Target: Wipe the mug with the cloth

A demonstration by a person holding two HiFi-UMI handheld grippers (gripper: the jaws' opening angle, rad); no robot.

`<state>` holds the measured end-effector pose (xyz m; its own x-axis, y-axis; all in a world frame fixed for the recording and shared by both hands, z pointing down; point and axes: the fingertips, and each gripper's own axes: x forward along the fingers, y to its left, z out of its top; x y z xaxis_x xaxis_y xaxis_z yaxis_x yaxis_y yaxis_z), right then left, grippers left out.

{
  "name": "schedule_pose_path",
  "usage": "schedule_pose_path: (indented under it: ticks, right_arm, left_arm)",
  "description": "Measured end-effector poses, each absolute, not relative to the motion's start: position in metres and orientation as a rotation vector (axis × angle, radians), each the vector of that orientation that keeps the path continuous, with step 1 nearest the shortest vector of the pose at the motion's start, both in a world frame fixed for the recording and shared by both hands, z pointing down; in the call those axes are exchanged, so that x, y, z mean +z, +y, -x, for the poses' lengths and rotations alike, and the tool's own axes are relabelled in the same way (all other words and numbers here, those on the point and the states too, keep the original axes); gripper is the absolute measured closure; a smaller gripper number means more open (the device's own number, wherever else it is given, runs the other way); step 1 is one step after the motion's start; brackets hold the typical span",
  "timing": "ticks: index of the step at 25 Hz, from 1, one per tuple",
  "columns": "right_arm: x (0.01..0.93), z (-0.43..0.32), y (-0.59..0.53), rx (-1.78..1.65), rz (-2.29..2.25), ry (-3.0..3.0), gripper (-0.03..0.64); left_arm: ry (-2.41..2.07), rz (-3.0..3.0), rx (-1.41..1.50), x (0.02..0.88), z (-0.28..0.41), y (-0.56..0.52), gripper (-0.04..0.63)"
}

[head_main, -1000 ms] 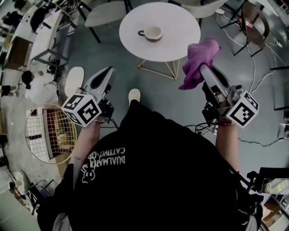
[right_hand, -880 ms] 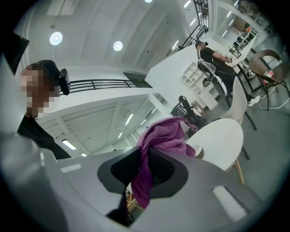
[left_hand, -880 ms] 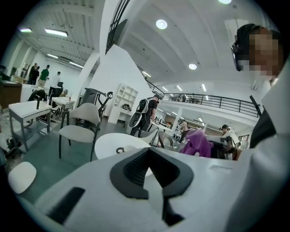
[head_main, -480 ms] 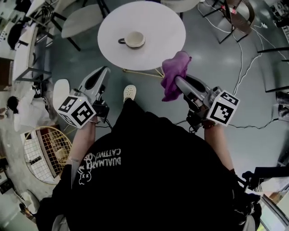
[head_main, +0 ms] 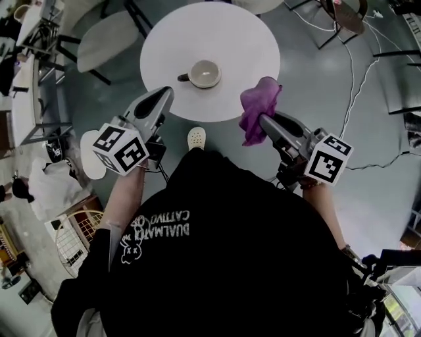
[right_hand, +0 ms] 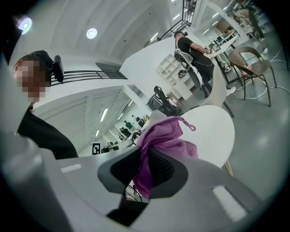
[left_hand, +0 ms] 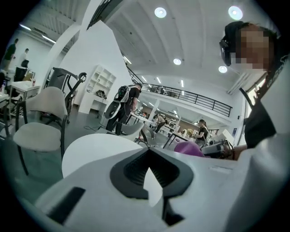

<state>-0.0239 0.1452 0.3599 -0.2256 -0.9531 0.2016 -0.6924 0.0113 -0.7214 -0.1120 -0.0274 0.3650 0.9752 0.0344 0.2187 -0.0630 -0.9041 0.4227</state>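
Note:
A cream mug [head_main: 204,74] with a dark handle stands upright near the middle of the round white table [head_main: 243,39]. My left gripper [head_main: 164,99] hovers at the table's near edge, just short of the mug, with its jaws shut on nothing [left_hand: 148,162]. My right gripper [head_main: 263,120] sits at the table's near right edge, shut on a purple cloth [head_main: 259,108] that bunches above the jaws. In the right gripper view the cloth [right_hand: 164,135] hangs pinched between the pads of that gripper [right_hand: 145,159]. The mug shows in neither gripper view.
A white chair [head_main: 108,33] stands left of the table, and a wicker chair [head_main: 345,13] at the upper right. Cables [head_main: 355,66] trail over the grey floor. The person's shoe [head_main: 196,138] is under the table's near edge. Other people stand far off.
Both grippers have come forward to the table's near edge, and the table and mug now lie closer. The purple cloth stays clamped in the right gripper; the left stays shut.

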Motion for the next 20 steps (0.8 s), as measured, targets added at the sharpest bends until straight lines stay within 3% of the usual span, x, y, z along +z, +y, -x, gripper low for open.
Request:
schedule_pose_path:
  ticks: [11, 16, 20]
  right_arm:
    - [0.375, 0.011, 0.150, -1.088, 1.801, 1.740, 0.552]
    - [0.401, 0.005, 0.083, -1.151, 1.841, 1.612, 0.552]
    - [0.414, 0.004, 0.045, -1.193, 1.846, 1.602, 0.552]
  left_arm:
    - [0.350, -2.841, 0.720, 0.435, 0.078, -0.010, 0.595]
    - [0.522, -2.850, 0.998, 0.491, 0.059, -0.074, 0.593]
    - [0.680, -2.867, 1.134, 0.510, 0.042, -0.098, 0.507]
